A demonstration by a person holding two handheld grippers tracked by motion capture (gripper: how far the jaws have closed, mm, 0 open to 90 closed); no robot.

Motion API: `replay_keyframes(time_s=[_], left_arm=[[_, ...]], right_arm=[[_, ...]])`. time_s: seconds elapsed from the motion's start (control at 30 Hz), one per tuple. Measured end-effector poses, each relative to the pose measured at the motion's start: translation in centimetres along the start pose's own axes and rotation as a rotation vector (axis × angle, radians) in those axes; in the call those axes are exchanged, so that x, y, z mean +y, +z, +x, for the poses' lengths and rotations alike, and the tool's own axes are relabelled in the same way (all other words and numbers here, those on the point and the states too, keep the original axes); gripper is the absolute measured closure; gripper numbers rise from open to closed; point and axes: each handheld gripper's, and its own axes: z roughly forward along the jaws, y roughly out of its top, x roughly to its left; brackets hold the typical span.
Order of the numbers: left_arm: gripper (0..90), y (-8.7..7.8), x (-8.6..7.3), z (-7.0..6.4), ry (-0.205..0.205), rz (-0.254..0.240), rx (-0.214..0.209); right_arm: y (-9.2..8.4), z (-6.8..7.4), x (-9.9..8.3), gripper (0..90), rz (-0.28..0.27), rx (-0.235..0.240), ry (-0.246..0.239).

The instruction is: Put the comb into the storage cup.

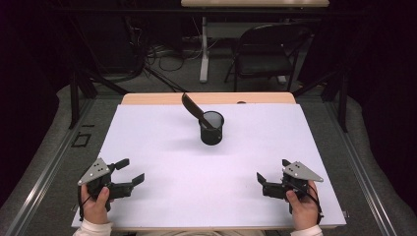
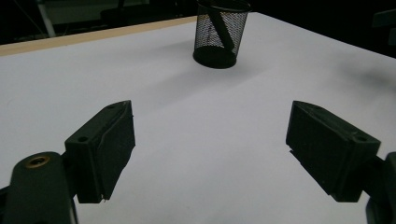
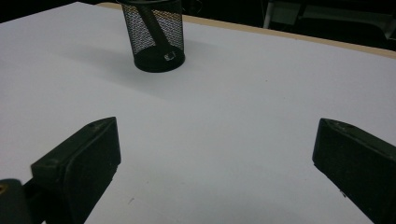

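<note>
A black mesh cup [image 1: 212, 128] stands upright on the white table [image 1: 162, 162], a little behind its middle. A dark flat utensil [image 1: 193, 108] leans out of the cup toward the back left. The cup [image 2: 220, 32] is far ahead in the left gripper view, and the cup [image 3: 153, 35] also stands far ahead in the right gripper view. My left gripper [image 1: 132, 170] sits low at the front left, jaws wide apart with bare table between them. At the front right my right gripper [image 1: 271, 170] is open too, holding nothing.
A wooden strip [image 1: 206, 98] runs along the table's back edge. Beyond it stand a folding chair [image 1: 268, 51], a table leg and loose cables on the floor. Black frame posts [image 1: 74, 93] rise at both sides of the table.
</note>
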Motion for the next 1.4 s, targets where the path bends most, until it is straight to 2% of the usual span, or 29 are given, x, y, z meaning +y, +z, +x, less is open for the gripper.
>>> replay_keyframes(time_s=[0.43,0.77,1.2,1.4], left_arm=[[16.2,0.5,-0.8,0.5,0.002,0.018,0.009],[16.2,0.7,-1.2,0.7,0.009,0.024,0.015],[16.2,0.9,-1.6,1.0,-0.016,0.02,0.008],[16.2,0.9,-1.6,1.1,-0.017,0.025,0.019]], right_arm=[[0.5,-1.0,-0.9,0.9,0.006,-0.026,0.014],[0.9,-1.5,-1.5,1.1,0.025,-0.024,0.041],[1.2,-1.8,-1.8,1.1,0.036,-0.027,0.04],[1.3,-1.7,-1.9,1.1,0.041,-0.024,0.042]])
